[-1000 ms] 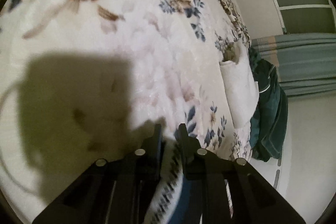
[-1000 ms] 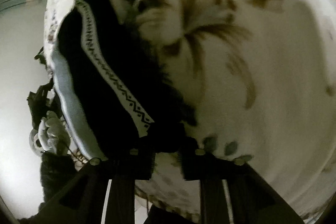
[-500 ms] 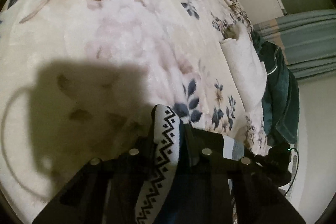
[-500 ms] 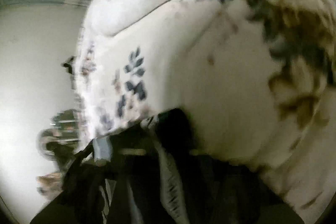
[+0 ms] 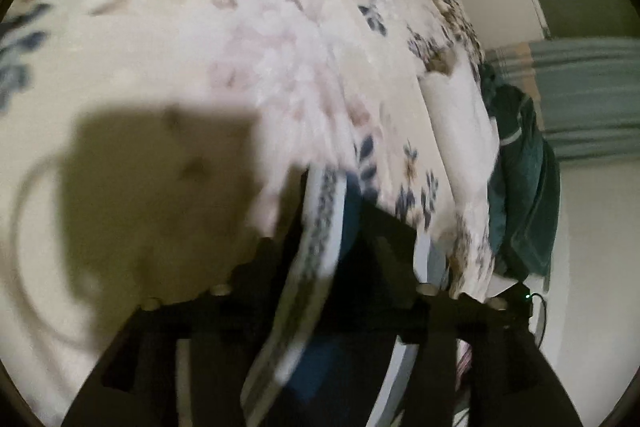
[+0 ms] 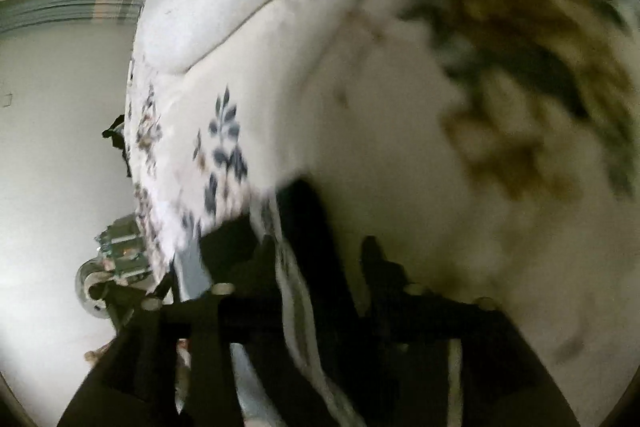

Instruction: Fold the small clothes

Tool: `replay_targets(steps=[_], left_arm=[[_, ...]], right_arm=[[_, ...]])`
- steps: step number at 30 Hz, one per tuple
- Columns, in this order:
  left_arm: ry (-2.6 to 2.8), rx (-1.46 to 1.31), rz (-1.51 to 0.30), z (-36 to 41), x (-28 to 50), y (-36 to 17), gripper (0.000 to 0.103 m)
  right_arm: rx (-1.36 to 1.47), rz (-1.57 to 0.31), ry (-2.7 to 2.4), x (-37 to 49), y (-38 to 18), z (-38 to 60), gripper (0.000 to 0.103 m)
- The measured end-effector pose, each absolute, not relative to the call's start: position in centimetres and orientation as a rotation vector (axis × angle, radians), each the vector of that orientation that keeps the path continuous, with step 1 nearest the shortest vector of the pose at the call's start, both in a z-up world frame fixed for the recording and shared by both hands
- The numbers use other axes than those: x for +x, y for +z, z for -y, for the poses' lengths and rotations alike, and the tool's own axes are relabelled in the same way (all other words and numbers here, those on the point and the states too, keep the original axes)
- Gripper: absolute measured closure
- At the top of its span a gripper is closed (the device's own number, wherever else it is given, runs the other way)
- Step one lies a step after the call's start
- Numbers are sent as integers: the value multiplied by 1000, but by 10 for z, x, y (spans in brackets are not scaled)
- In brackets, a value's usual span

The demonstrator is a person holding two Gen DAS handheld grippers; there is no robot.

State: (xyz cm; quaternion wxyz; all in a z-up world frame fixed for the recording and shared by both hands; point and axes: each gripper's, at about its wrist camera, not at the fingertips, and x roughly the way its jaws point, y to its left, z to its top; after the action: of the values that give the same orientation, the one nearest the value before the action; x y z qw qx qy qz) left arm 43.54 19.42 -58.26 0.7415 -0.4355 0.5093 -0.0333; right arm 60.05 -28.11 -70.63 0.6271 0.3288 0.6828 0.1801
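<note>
left tongs [image 5: 324, 227]: matte black, two flat angular fingers widening toward the camera
left screws: four round silver heads in a row across the finger bases
right tongs [image 6: 320, 247]: same matte black build, stepped finger profile
right screws: four silver heads, same row layout
markings: none legible, frames blurred
skin/sleeves: not visible

Garment [image 5: 320, 251] pattern smeared by blur — its lower part cut off.

Broad cream floral plush blanket [image 5: 168, 75] is lying open ahead; a rolled white pillow [image 5: 460, 131] and heaped dark green garment [image 5: 524, 187] are crowding its far edge.
</note>
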Motion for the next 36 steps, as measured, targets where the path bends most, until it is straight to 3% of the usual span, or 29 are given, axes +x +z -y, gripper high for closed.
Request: replay_targets(steps=[6, 14, 15, 16, 17, 18, 22, 27, 30, 32, 33, 34, 36], left_arm=[[22, -935, -1243, -171, 341, -575, 47], [63, -1299, -1259, -137, 280, -603, 49], [68, -1322, -1249, -133, 282, -607, 49], [74, -1351, -1221, -131, 283, -610, 49], [73, -1377, -1182, -130, 284, -610, 69], [84, -1377, -1167, -129, 286, -608, 74], [80, -1335, -1139, -126, 288, -598, 80], [75, -1396, -1152, -132, 282, -614, 78], [50, -1380, -1197, -136, 279, -612, 71], [35, -1301, -1221, -141, 276, -602, 64], [29, -1230, -1244, -145, 275, -596, 49], [30, -1165, -1261, -148, 272, -591, 42], [64, -985, -1290, -158, 274, -583, 37]], right_arm=[[896, -1716, 302, 495, -716, 316, 47], [1216, -1707, 278, 428, -742, 301, 48], [1217, -1705, 280, 427, -745, 295, 63], [1209, -1703, 273, 428, -746, 291, 95], [1195, -1704, 261, 428, -746, 285, 94], [1194, -1687, 230, 427, -742, 285, 95], [1091, -1638, 158, 418, -712, 296, 96], [1006, -1687, 108, 408, -715, 304, 96], [998, -1739, 136, 413, -737, 296, 91], [999, -1763, 183, 418, -744, 297, 76], [972, -1769, 220, 422, -745, 300, 59], [931, -1764, 244, 426, -743, 304, 47], [874, -1730, 309, 436, -739, 316, 47]])
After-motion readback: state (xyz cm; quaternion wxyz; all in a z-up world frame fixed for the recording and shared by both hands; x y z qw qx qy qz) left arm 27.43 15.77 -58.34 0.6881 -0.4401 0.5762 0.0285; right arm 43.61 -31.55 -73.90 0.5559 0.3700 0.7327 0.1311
